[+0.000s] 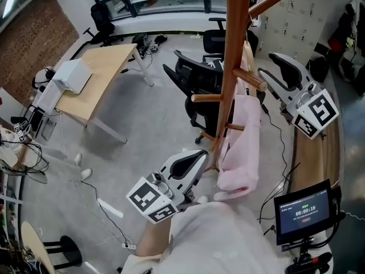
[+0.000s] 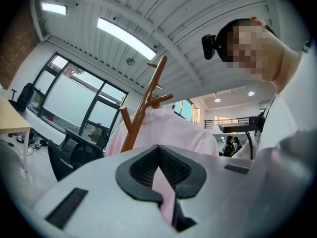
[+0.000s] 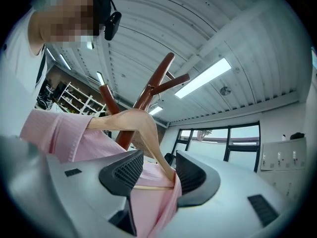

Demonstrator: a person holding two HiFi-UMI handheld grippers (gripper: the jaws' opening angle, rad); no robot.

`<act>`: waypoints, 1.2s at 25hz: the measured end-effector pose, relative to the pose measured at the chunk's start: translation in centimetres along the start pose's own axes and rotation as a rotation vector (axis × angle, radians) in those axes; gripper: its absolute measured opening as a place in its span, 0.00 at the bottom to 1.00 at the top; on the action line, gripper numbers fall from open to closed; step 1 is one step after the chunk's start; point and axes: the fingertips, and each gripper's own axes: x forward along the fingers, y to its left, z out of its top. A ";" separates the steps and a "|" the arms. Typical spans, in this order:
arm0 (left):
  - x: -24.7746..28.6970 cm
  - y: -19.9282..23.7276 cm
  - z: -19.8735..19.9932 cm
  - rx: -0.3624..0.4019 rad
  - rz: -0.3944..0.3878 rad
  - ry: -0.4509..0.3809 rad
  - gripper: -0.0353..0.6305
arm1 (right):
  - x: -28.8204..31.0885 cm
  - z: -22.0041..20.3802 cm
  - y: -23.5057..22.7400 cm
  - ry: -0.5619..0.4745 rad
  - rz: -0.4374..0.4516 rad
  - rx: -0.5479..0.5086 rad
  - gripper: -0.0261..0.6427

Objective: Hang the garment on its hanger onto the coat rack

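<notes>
1 garment (image 1: 239, 147), 1 hanger (image 3: 133, 120), 2 tongs (image 2: 161, 171) (image 3: 157, 168)

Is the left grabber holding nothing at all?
No, a fold of the pink garment is pinched between the jaws of the left gripper.

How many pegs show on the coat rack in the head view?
4 pegs: upper right, middle right, middle left, one low against the pink garment. More may be hidden behind the pole.

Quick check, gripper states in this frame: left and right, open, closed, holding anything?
Left hand-held gripper: closed on a fold of the pink garment.
Right hand-held gripper: closed on the wooden hanger, at its garment-covered end.
</notes>
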 end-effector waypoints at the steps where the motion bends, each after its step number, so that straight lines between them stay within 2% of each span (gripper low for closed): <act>1: 0.1 -0.3 0.1 0.003 -0.014 0.001 0.06 | -0.6 -0.1 0.0 0.004 -0.013 0.000 0.32; 8: 1.2 -2.8 -0.4 0.005 -0.132 0.045 0.06 | -5.0 0.2 -0.1 0.006 -0.120 0.043 0.32; 14: 0.8 -6.1 -1.0 -0.012 -0.265 0.095 0.06 | -9.0 1.0 1.4 0.041 -0.207 0.055 0.32; 20: 2.9 -9.5 -4.7 -0.033 -0.440 0.158 0.06 | -14.6 -1.7 2.5 0.100 -0.301 0.074 0.32; 26: 5.8 -11.1 -7.9 -0.091 -0.580 0.177 0.06 | -20.9 -4.9 2.7 0.158 -0.422 0.086 0.32; 30: 7.0 -13.2 -9.0 -0.132 -0.667 0.204 0.06 | -25.8 -4.9 4.1 0.201 -0.522 0.099 0.32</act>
